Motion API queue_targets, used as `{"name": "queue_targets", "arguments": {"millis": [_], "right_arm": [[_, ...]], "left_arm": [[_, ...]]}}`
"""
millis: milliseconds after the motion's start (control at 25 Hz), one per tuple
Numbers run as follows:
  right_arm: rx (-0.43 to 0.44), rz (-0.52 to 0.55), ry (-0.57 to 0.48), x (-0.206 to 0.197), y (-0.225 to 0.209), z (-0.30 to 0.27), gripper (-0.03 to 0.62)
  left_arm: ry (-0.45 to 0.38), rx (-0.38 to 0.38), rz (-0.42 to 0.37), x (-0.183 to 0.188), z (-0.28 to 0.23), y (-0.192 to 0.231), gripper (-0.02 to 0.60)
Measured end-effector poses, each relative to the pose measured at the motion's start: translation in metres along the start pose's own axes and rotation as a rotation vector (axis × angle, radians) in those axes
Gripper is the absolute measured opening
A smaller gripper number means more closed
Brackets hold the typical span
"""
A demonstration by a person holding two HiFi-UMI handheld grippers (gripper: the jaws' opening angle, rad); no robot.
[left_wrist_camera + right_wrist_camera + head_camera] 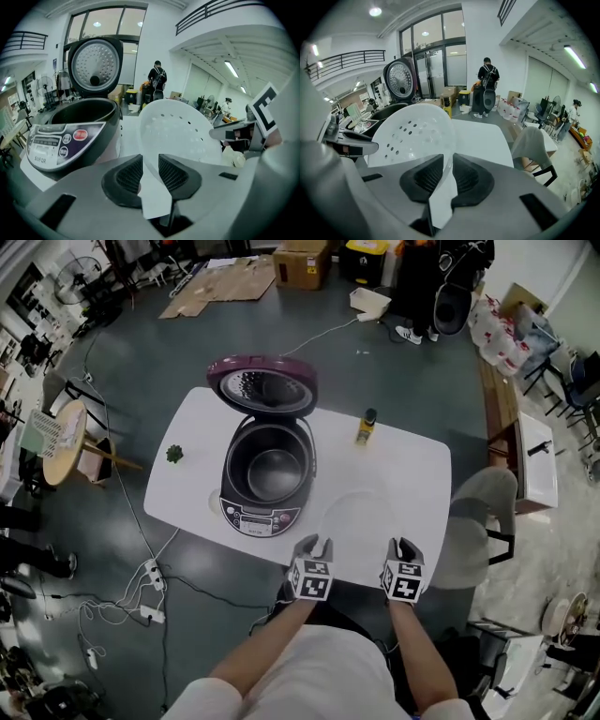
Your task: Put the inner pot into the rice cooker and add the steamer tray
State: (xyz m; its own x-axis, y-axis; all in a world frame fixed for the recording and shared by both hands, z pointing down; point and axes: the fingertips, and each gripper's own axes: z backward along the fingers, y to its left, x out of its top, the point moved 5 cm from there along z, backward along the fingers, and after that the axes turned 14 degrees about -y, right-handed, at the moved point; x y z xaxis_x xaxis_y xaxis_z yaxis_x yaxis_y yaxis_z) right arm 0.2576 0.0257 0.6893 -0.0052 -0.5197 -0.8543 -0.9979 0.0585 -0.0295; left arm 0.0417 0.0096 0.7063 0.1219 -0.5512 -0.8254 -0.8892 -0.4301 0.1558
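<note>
The white perforated steamer tray (pixel 360 517) hangs tilted over the near part of the white table (pixel 417 465), held by both grippers at its near rim. My left gripper (pixel 315 546) is shut on the tray's left rim tab (pixel 151 187). My right gripper (pixel 401 547) is shut on the right rim tab (pixel 443 197). The tray's bowl (pixel 173 129) (pixel 412 129) faces both gripper cameras. Left of the tray stands the rice cooker (pixel 260 516) (pixel 65 140), its lid (pixel 262 382) (pixel 96 63) raised. The dark inner pot (pixel 272 465) sits inside it.
A small yellow bottle with a dark cap (pixel 367 427) stands at the table's back right. A small green object (pixel 174 454) lies at the left end. A covered chair (pixel 478 512) is at the table's right, a round stool (pixel 61 442) to the left, cables on the floor.
</note>
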Motion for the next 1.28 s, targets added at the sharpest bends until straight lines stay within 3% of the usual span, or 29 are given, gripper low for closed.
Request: {"name": "queue_targets", "arguments": {"millis": [640,1280], "right_arm": [[0.058,-0.057,-0.217,0.096,0.035,0.014,0.069],[0.216,-0.025,-0.27,0.163,0.126,-0.019,0.066]], "left_arm": [[-0.23,0.05,0.033,0.104,0.045,0.04,0.084],[-0.322,0.184,0.092,0.15,0.091,0.132,0.075]]}}
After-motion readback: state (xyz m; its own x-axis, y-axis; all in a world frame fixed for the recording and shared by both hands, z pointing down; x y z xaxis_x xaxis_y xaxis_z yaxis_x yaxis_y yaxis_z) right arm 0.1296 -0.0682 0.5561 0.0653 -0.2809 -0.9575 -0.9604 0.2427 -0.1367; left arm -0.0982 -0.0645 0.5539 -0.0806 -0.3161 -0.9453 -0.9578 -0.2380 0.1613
